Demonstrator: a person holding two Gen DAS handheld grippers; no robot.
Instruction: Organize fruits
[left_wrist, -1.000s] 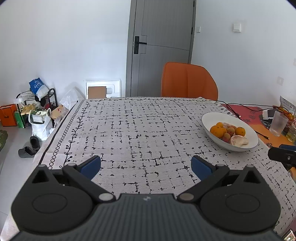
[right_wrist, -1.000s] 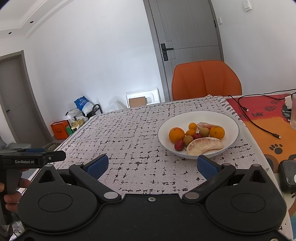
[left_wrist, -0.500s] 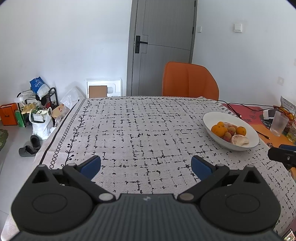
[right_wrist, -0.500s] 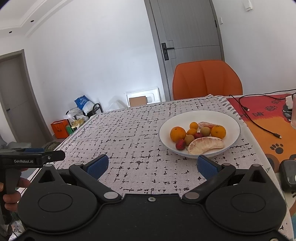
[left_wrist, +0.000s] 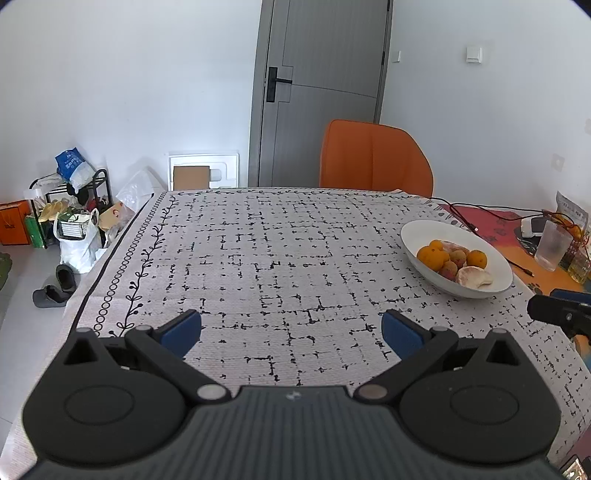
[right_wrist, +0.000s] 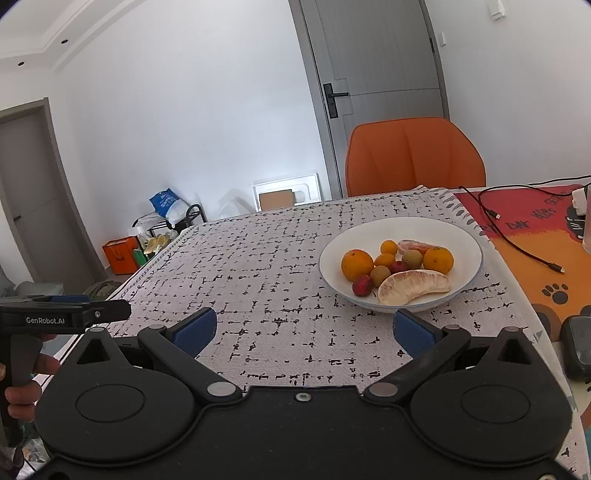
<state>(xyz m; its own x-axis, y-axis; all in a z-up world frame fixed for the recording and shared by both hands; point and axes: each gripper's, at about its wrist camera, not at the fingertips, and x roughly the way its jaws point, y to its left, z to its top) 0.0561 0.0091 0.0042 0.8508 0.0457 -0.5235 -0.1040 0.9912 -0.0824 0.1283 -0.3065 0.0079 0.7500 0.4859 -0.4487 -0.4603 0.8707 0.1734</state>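
A white bowl (right_wrist: 469, 236) sits on the patterned tablecloth and holds oranges (right_wrist: 357, 264), small round fruits, a red fruit (right_wrist: 362, 286) and a peeled pomelo segment (right_wrist: 413, 286). It also shows in the left wrist view (left_wrist: 417, 236) at the right. My right gripper (right_wrist: 303, 330) is open and empty, just short of the bowl. My left gripper (left_wrist: 291, 330) is open and empty over bare cloth, well left of the bowl. The right gripper's tip (left_wrist: 557, 314) shows at the left view's right edge.
An orange chair (left_wrist: 375, 157) stands at the table's far side. An orange mat (right_wrist: 546, 236) with a black cable (right_wrist: 517, 240) lies right of the bowl, and a glass (left_wrist: 554, 249) stands there. Bags and a rack (left_wrist: 70, 218) sit on the floor to the left.
Both views have shifted slightly; the bowl sits marginally farther right and higher in each. Both grippers stay open and empty.
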